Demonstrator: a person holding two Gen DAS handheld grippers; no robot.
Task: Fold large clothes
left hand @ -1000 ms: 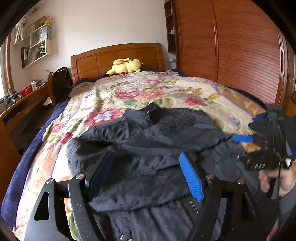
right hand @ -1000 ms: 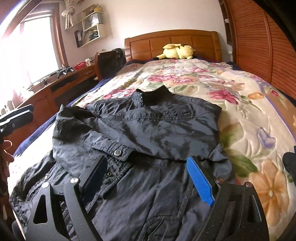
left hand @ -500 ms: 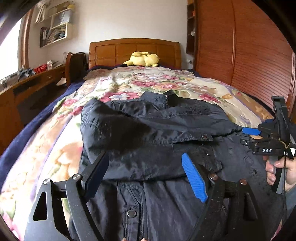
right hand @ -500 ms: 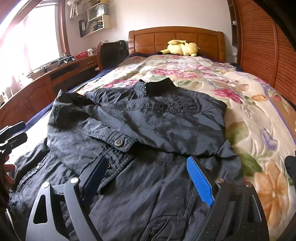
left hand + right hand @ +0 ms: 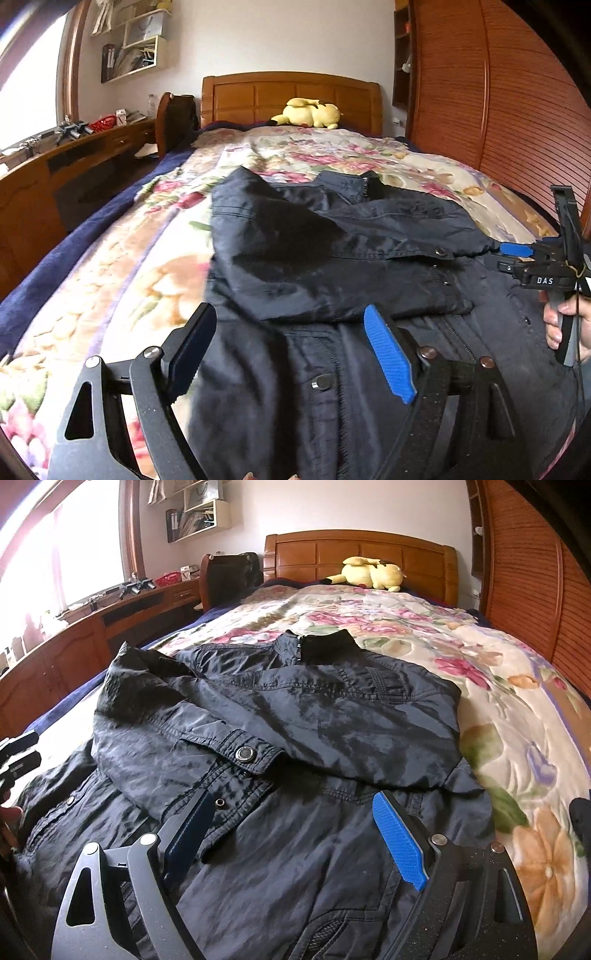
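Note:
A dark navy jacket (image 5: 332,266) lies on the bed, collar toward the headboard, with both sleeves folded across its chest. It also shows in the right wrist view (image 5: 314,738). My left gripper (image 5: 288,343) is open and empty above the jacket's lower left part. My right gripper (image 5: 295,830) is open and empty above the lower front, near the snap-buttoned cuff (image 5: 244,754). In the left wrist view the right gripper (image 5: 517,254) sits at the jacket's right edge. In the right wrist view the left gripper (image 5: 18,753) shows at the far left edge.
A floral quilt (image 5: 480,686) covers the bed. A yellow plush toy (image 5: 369,572) lies by the wooden headboard (image 5: 354,550). A wooden wardrobe (image 5: 498,92) stands on the right, and a desk (image 5: 110,620) with a chair (image 5: 229,576) on the left.
The left gripper has swung left and drawn back, so the jacket's left edge and the desk side now show. The right gripper has moved slightly closer. The jacket has not moved.

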